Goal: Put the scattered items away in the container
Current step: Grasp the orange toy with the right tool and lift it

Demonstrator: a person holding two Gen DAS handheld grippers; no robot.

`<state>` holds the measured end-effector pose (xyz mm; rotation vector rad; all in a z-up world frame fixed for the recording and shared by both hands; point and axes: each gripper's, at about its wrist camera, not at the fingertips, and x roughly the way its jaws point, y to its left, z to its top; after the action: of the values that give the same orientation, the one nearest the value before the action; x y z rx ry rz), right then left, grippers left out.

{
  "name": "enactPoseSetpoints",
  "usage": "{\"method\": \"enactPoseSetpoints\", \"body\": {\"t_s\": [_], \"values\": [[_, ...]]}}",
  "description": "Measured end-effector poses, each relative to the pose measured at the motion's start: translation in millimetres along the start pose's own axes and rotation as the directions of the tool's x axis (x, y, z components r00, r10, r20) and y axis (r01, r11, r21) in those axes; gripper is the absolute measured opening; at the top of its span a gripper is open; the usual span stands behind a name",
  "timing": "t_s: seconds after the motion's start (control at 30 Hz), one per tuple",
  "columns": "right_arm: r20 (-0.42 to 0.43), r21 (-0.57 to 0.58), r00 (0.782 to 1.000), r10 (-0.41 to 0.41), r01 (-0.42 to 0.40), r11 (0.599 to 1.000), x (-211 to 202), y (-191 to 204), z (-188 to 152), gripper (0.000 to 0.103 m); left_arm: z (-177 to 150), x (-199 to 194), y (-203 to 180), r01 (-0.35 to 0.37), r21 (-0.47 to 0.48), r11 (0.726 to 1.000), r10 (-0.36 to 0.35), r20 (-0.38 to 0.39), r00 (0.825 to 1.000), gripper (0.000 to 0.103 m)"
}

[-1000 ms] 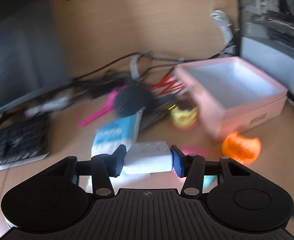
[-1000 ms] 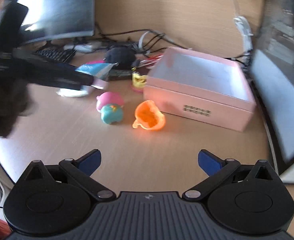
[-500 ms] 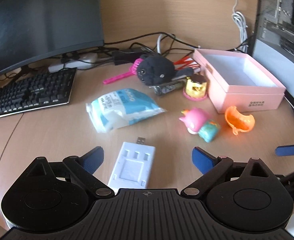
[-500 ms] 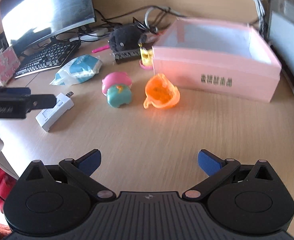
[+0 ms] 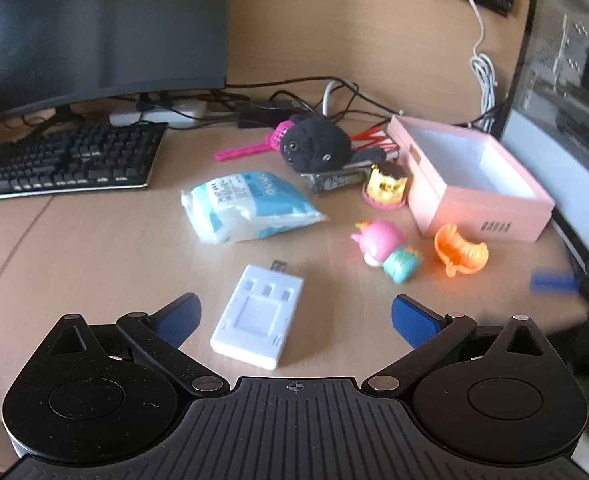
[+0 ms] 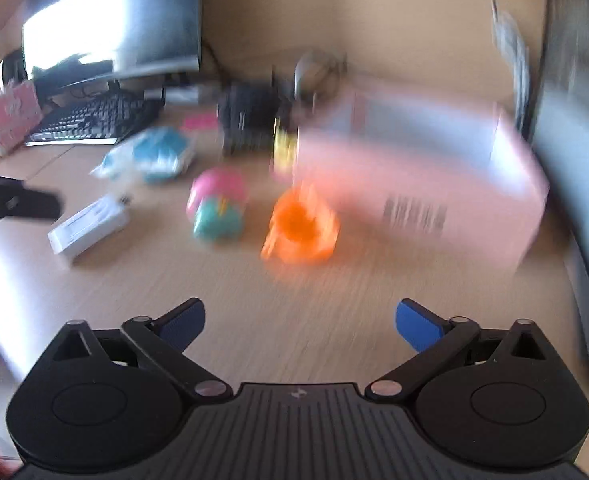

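Observation:
My left gripper [image 5: 294,311] hovers low over the desk, its jaws still opening. The white USB charger [image 5: 258,318] lies flat between the fingers, touched by neither pad. The pink box [image 5: 454,216] stands open-topped at the right, with an orange toy [image 5: 460,250] and a pink-and-teal toy [image 5: 386,242] in front of it. The right wrist view is blurred. My right gripper [image 6: 300,320] is wide, its jaws closing on nothing, short of the orange toy [image 6: 300,228] and the pink box [image 6: 414,184].
A tissue pack [image 5: 246,206], a black plush [image 5: 314,146], a gold toy [image 5: 386,184] and a pink scoop [image 5: 246,152] lie mid-desk. A keyboard [image 5: 66,160] and monitor [image 5: 94,28] fill the left, cables the back, a computer case [image 5: 566,120] the right.
My left gripper let go of the white charger, which now lies on the desk, and its jaws spread wide. The right gripper's view has gone blurred and its jaws have narrowed slightly.

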<state>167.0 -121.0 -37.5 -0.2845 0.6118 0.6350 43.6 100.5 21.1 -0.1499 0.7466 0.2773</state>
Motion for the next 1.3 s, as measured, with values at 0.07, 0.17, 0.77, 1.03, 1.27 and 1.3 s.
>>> {"method": "enactPoseSetpoints", "body": {"t_s": [0.07, 0.17, 0.77, 1.03, 1.27, 1.3], "values": [[0.035, -0.035, 0.999, -0.007, 0.009, 0.999, 11.9, 1.5, 11.6, 0.091, -1.6, -2.4, 2.5, -0.013, -0.006, 1.0, 0.013, -0.026, 1.0, 0.103], [0.008, -0.033, 1.0, 0.001, 0.0, 0.999, 40.1, -0.1, 22.4, 0.088, -4.2, -6.2, 6.2, 0.012, -0.013, 1.0, -0.012, -0.059, 0.998, 0.103], [-0.111, 0.135, 0.993, -0.043, 0.058, 0.989, -49.8, -20.1, -17.5, 0.051, 18.0, 59.5, -72.3, 0.25, 0.359, 0.899, -0.241, -0.07, 0.968, 0.103], [-0.161, 0.213, 0.982, -0.102, 0.135, 0.968, -68.8, -27.6, -46.3, 0.051, 44.4, 119.2, -87.7, 0.236, 0.436, 0.869, -0.209, -0.108, 0.972, 0.103], [-0.172, 0.222, 0.978, -0.115, 0.152, 0.963, -69.6, -31.2, -59.2, 0.053, 15.8, 97.4, -107.2, 0.338, 0.529, 0.779, -0.285, -0.182, 0.941, 0.103], [-0.171, 0.216, 0.979, -0.114, 0.15, 0.965, -68.3, -31.7, -59.3, 0.056, 12.1, 92.1, -107.6, 0.356, 0.522, 0.775, -0.298, -0.195, 0.935, 0.103]]}}
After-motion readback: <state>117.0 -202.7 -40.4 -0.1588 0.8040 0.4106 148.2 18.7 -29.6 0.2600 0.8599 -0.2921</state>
